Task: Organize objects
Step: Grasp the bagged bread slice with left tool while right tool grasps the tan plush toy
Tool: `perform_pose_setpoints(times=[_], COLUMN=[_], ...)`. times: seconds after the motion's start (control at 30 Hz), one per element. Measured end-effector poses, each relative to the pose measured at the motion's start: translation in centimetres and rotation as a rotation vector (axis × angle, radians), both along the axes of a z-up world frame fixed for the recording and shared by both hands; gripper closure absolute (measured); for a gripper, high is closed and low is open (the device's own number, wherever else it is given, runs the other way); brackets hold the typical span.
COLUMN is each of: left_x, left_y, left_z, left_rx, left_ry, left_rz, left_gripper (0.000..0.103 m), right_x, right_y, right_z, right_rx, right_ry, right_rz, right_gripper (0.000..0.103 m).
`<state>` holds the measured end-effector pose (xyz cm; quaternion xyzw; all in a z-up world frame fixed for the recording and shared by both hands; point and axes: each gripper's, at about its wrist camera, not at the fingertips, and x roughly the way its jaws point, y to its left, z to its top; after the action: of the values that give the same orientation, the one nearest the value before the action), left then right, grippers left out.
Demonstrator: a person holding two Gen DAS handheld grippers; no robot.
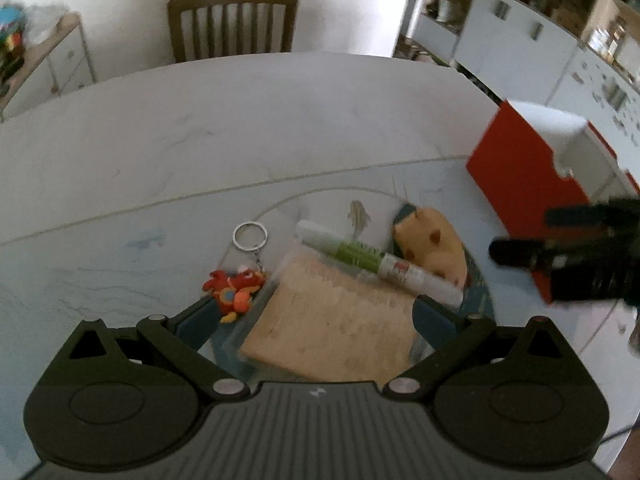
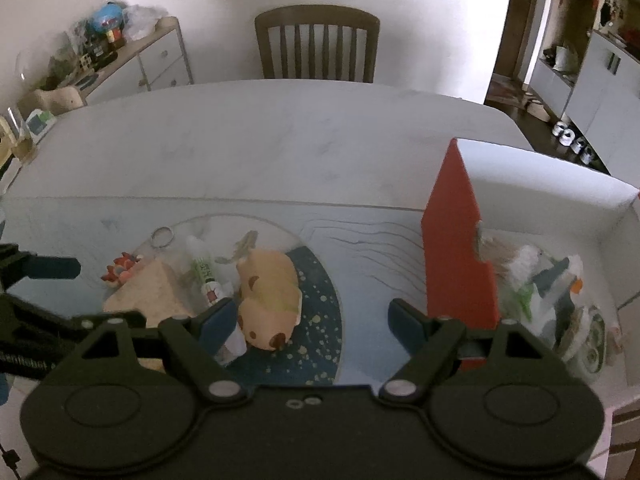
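Note:
A tan sponge block (image 1: 336, 320) lies on the table between the fingers of my open left gripper (image 1: 316, 316). A white and green glue tube (image 1: 376, 264) rests across its far edge. A red keychain figure (image 1: 234, 290) with a metal ring (image 1: 250, 236) lies to the left. A tan plush hamster (image 1: 434, 246) lies to the right. In the right wrist view, my open right gripper (image 2: 310, 318) hovers by the hamster (image 2: 268, 296), beside the tube (image 2: 206, 274), the sponge (image 2: 146, 294) and the keychain (image 2: 122, 268). The red and white box (image 2: 456, 248) holds several items (image 2: 552, 296).
The white marble table (image 1: 240, 120) carries a mat with a blue speckled circle (image 2: 320, 320). A wooden chair (image 2: 318, 46) stands at the far edge. A sideboard with clutter (image 2: 120, 52) is at the left. The right gripper shows as a dark shape (image 1: 576, 256) by the box (image 1: 528, 184).

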<state>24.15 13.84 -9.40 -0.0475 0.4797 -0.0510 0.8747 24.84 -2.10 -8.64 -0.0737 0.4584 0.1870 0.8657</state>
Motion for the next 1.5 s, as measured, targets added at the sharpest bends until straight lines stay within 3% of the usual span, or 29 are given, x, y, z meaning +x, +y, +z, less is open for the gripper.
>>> perform_pose_setpoints(times=[0.13, 0.27, 0.43, 0.53, 0.83, 0.97, 1.17, 1.33, 1.5], left_x=[1.5, 2.2, 2.4, 1.9, 1.7, 1.8, 1.7, 2.8, 2.8], left_y=[0.7, 0.9, 0.3, 0.0, 1.0, 1.3, 3.3, 3.2, 2.7], left_z=[-0.6, -1.4, -2.6, -2.9, -3.1, -3.0, -2.9, -3.9, -4.6], left_rx=[-0.072, -0.099, -0.084, -0.044, -0.065, -0.091, -0.234, -0.27, -0.273], left_ry=[0.081, 0.127, 0.166, 0.148, 0.107, 0.125, 0.22, 0.312, 0.317], left_rz=[0.127, 0.196, 0.21, 0.196, 0.169, 0.177, 0.334, 0.407, 0.446], left_gripper=[0.0, 0.0, 0.0, 0.0, 0.0, 0.001, 0.001, 0.0, 0.0], right_x=[0.4, 0.8, 1.5, 1.8, 3.3, 3.8, 4.1, 4.4, 4.5], right_y=[0.4, 0.6, 0.9, 1.2, 2.0, 2.1, 2.3, 2.5, 2.3], right_z=[-0.4, -1.0, -1.7, -2.4, -3.9, -4.1, -3.8, -4.2, -5.0], right_rx=[-0.012, -0.027, -0.034, -0.036, 0.013, 0.047, 0.061, 0.052, 0.042], right_ry=[0.004, 0.011, 0.029, 0.042, 0.099, 0.125, 0.122, 0.135, 0.159], right_rz=[0.013, 0.029, 0.039, 0.041, 0.045, 0.045, 0.064, 0.084, 0.08], right_gripper=[0.021, 0.021, 0.023, 0.027, 0.027, 0.027, 0.028, 0.029, 0.031])
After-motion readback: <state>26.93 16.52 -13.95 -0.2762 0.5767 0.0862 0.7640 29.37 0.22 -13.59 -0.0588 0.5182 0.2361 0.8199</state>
